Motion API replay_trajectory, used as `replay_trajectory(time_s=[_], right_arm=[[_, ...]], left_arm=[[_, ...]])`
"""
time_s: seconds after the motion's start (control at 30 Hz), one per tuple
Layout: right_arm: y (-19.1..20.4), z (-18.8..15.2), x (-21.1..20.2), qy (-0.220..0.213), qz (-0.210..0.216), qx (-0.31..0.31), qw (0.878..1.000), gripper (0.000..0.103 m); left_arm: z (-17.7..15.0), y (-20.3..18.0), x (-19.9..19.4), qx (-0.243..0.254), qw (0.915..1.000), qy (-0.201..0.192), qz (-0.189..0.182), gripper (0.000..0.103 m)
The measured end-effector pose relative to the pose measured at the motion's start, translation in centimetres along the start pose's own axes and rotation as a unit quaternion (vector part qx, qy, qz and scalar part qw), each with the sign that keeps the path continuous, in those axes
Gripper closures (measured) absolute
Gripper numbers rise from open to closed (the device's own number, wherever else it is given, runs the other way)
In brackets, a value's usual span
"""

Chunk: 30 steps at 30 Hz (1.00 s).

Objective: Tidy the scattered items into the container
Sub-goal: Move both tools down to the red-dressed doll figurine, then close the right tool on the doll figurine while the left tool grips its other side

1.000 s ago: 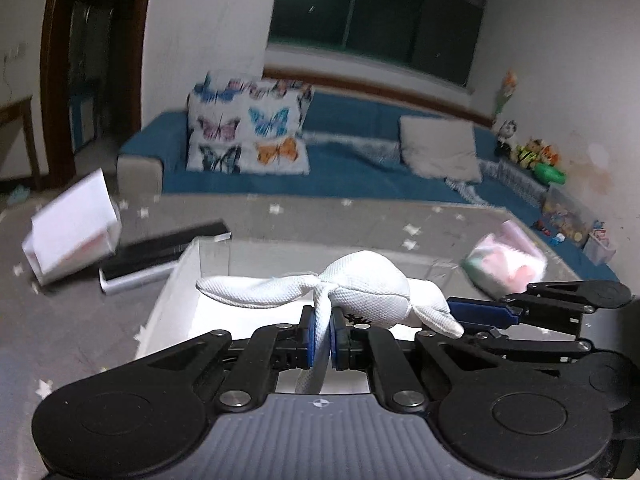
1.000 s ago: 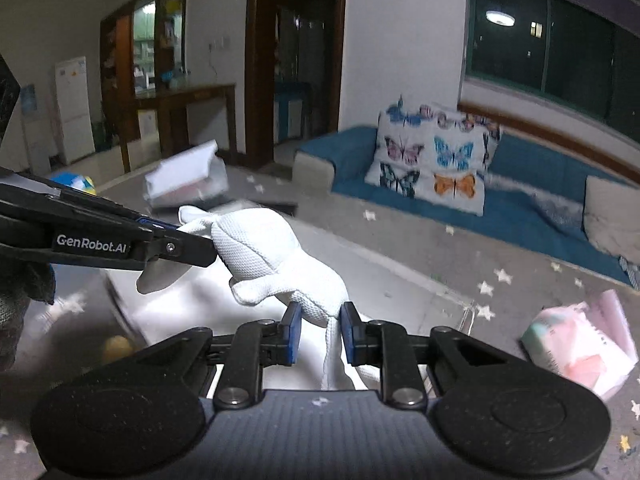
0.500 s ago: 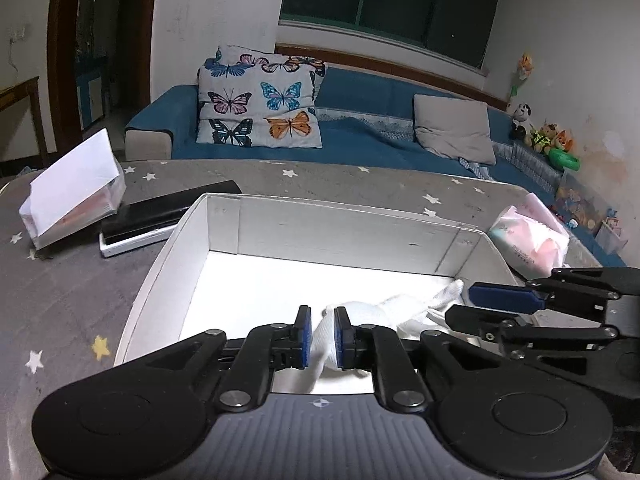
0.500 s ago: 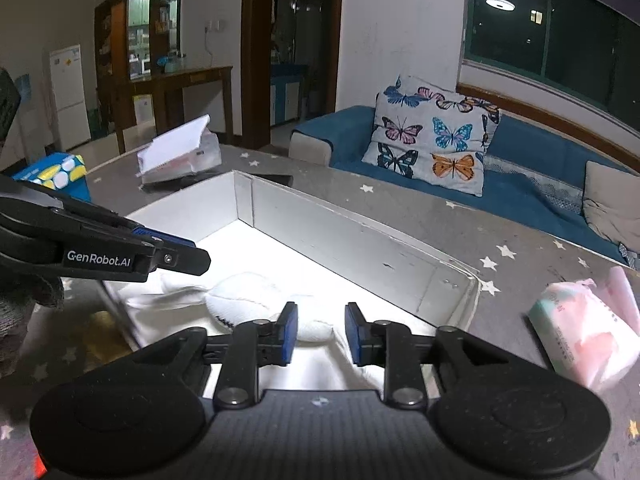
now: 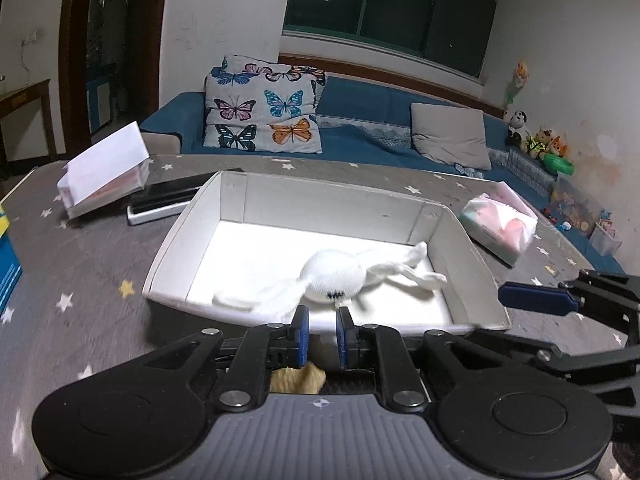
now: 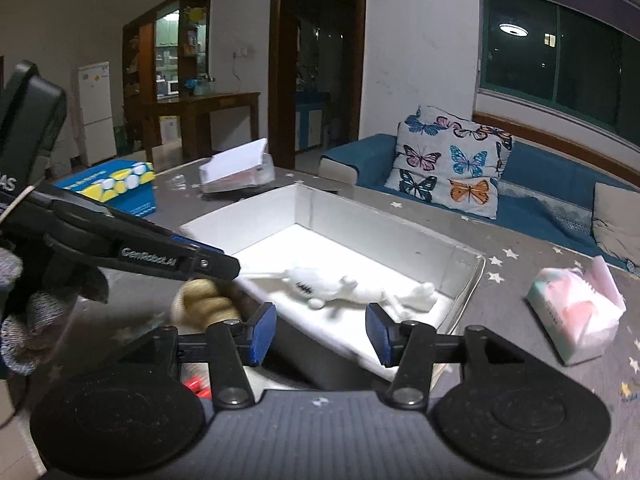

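Observation:
A white plush rabbit (image 5: 332, 278) lies on the floor of the open white box (image 5: 172, 240), free of both grippers; it also shows in the right wrist view (image 6: 340, 288) inside the box (image 6: 384, 224). My left gripper (image 5: 319, 334) is open with a narrow gap and empty, just outside the box's near wall. My right gripper (image 6: 320, 332) is wide open and empty, at the box's near edge. A tan plush item (image 6: 204, 304) lies on the table beside the box, below the left gripper's finger; a part of it shows under the left gripper (image 5: 298, 378).
A pink tissue pack (image 5: 498, 228) lies right of the box. A black-and-white flat case (image 5: 160, 204) and a tilted white-lidded box (image 5: 104, 168) sit at the far left. A blue and yellow carton (image 6: 112, 188) stands left. A small red item (image 6: 198, 386) lies under my right gripper.
Both grippers lowered the white rabbit into the box, opened and let it go, then drew back toward the box's near edge. The right jaws have spread wide.

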State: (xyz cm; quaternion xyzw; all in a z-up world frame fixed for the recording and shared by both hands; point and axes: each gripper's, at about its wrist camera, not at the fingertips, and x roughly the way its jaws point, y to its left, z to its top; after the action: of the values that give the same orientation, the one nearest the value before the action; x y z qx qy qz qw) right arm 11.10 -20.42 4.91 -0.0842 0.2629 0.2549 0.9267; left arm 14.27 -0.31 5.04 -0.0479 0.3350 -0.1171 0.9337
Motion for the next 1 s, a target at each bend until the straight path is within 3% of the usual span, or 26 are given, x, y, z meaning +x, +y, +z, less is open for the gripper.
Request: replay_trajectory(time_s=[0.1,0.43,0.5,0.77,0.83,1.0], right_arm=[[0.8,-0.9,-1.2,-0.004,0.005,0.004,1.0,0.048],[1.8,-4.8,-3.4,0.007,-0.007,0.031,0.999,0.037],[1.6,-5.4,-3.8,0.011,-0.015,0.036,0.999,0.032],[0.0,-6.9,-3.9,0.023,-0.037,0.061,0.997,0.028],[-0.2,-7.1,-3.8,0.026,-0.041,0.066,0.997,0.019],[-0.8,-7.6,-3.5,0.028,-0.046,0.079,0.995,0.019]], left_arm=[[-1.2,-0.1,-1.1,-0.005,1.0,-0.001,-0.002,0.082],[-4.4,-1.6,-2.8,-0.018,0.9992,0.016,-0.031,0.081],[-4.7,-2.1,-2.8,-0.019,0.9988,0.021,-0.04,0.08],[-5.2,-3.8,-2.2,-0.025,0.9959,0.04,-0.077,0.077],[-5.3,-4.2,-2.0,-0.027,0.9949,0.046,-0.085,0.076],[-5.5,-4.7,-1.2,-0.04,0.9921,0.06,-0.102,0.076]])
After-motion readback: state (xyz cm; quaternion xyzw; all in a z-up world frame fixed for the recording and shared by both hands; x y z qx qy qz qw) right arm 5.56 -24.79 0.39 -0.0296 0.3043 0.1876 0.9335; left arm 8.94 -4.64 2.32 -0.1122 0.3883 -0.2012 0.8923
